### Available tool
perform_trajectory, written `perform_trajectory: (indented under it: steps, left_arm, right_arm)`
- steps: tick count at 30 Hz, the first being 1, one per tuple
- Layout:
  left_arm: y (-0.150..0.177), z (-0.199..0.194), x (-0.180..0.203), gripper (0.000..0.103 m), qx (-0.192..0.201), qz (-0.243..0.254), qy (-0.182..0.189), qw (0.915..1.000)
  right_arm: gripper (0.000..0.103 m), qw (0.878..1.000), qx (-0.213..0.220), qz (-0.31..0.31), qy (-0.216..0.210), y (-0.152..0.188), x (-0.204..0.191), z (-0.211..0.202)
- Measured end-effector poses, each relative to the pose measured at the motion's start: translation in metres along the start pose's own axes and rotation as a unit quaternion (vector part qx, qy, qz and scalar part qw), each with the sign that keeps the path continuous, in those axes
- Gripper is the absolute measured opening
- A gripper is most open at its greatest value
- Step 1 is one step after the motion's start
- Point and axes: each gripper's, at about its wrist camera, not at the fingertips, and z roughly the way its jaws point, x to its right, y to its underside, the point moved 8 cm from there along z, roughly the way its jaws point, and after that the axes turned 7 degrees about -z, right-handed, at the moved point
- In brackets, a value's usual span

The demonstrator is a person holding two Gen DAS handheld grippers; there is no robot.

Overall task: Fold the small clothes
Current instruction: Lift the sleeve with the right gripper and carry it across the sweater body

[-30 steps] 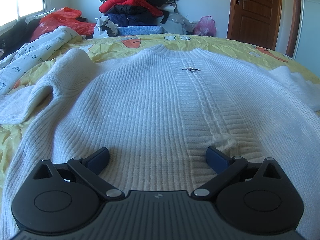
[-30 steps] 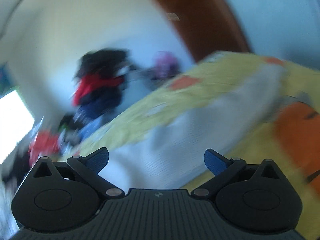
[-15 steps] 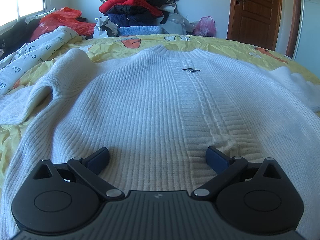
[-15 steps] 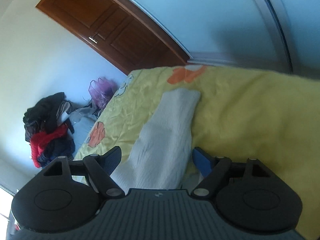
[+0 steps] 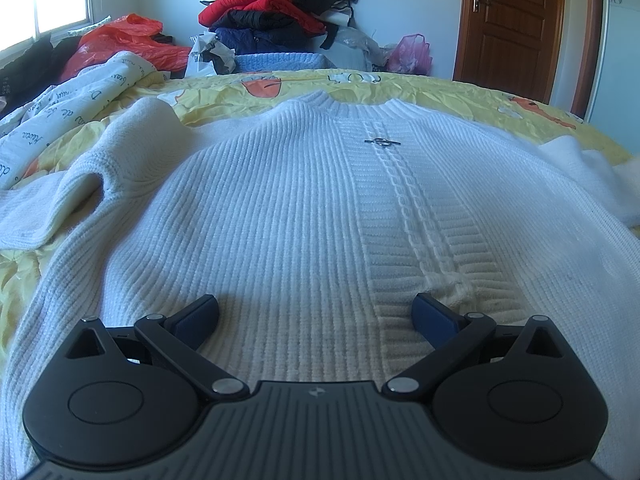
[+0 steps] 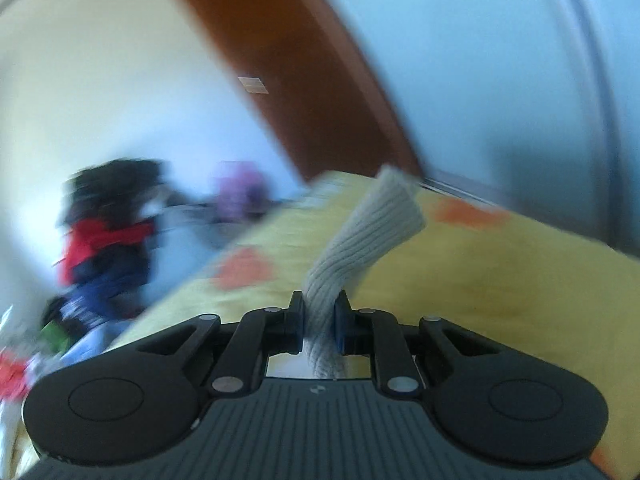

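A white ribbed knit sweater (image 5: 288, 216) lies flat, front up, on the yellow bedspread (image 5: 448, 92), collar at the far end. My left gripper (image 5: 316, 312) is open, its blue pads resting low over the sweater's hem area, nothing between them. In the right wrist view my right gripper (image 6: 319, 316) is shut on the sweater's right sleeve (image 6: 368, 232), whose cuff end sticks up and away above the bed. The left sleeve (image 5: 72, 196) lies bent at the left side.
A pile of red, black and navy clothes (image 5: 276, 12) stands beyond the bed. A red plastic bag (image 5: 128, 40) and a printed white quilt (image 5: 72, 104) lie at the left. A brown door (image 5: 516, 28) is at the back right.
My right gripper has closed on the right sleeve and lifted it off the bed, swinging its view. My left gripper has stayed open over the hem.
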Motion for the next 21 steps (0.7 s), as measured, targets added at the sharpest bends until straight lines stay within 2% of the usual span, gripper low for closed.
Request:
perform_trajectory:
  steps: [3, 5, 7, 10, 11, 12, 13, 15, 16, 18, 21]
  left_arm:
    - [0.000, 0.000, 0.000, 0.103, 0.000, 0.000, 0.000, 1.0000]
    - [0.000, 0.000, 0.001, 0.103, 0.000, -0.001, 0.001, 1.0000]
    - [0.000, 0.000, 0.002, 0.103, 0.000, -0.001, 0.001, 1.0000]
    - [0.000, 0.000, 0.003, 0.103, 0.000, -0.001, 0.002, 1.0000]
    - [0.000, -0.001, 0.004, 0.103, 0.001, -0.001, 0.002, 1.0000]
    - [-0.001, -0.001, 0.005, 0.103, 0.001, -0.001, 0.003, 1.0000]
    - [-0.001, -0.001, 0.006, 0.103, 0.001, -0.001, 0.003, 1.0000]
    - [-0.002, -0.001, 0.008, 0.103, 0.001, -0.001, 0.004, 1.0000]
    - [-0.002, -0.003, 0.007, 0.103, 0.001, -0.002, 0.006, 1.0000]
    - [0.000, -0.005, 0.002, 0.103, 0.003, -0.005, 0.008, 1.0000]
    - [0.000, -0.004, 0.002, 0.103, 0.003, -0.006, 0.008, 0.9999]
  right_arm:
    - [0.018, 0.991, 0.005, -0.084, -0.101, 0.011, -0.099, -0.034]
    - [0.018, 0.977, -0.010, -0.128, -0.168, 0.034, -0.159, -0.052]
    - [0.018, 0.960, -0.045, -0.158, -0.227, 0.070, -0.214, -0.058]
    - [0.019, 0.938, -0.090, -0.220, -0.253, 0.140, -0.270, -0.055]
    - [0.022, 0.933, -0.105, -0.242, -0.245, 0.163, -0.281, -0.052]
    - [0.032, 0.928, -0.125, -0.267, -0.230, 0.189, -0.287, -0.043]
    - [0.032, 0.924, -0.142, -0.281, -0.216, 0.207, -0.286, -0.041]
    - [0.043, 0.923, -0.157, -0.286, -0.205, 0.226, -0.285, -0.044]
    - [0.045, 0.928, -0.146, -0.272, -0.208, 0.227, -0.284, -0.055]
    - [0.058, 0.937, -0.130, -0.229, -0.229, 0.214, -0.274, -0.078]
    - [0.062, 0.944, -0.127, -0.191, -0.236, 0.205, -0.244, -0.088]
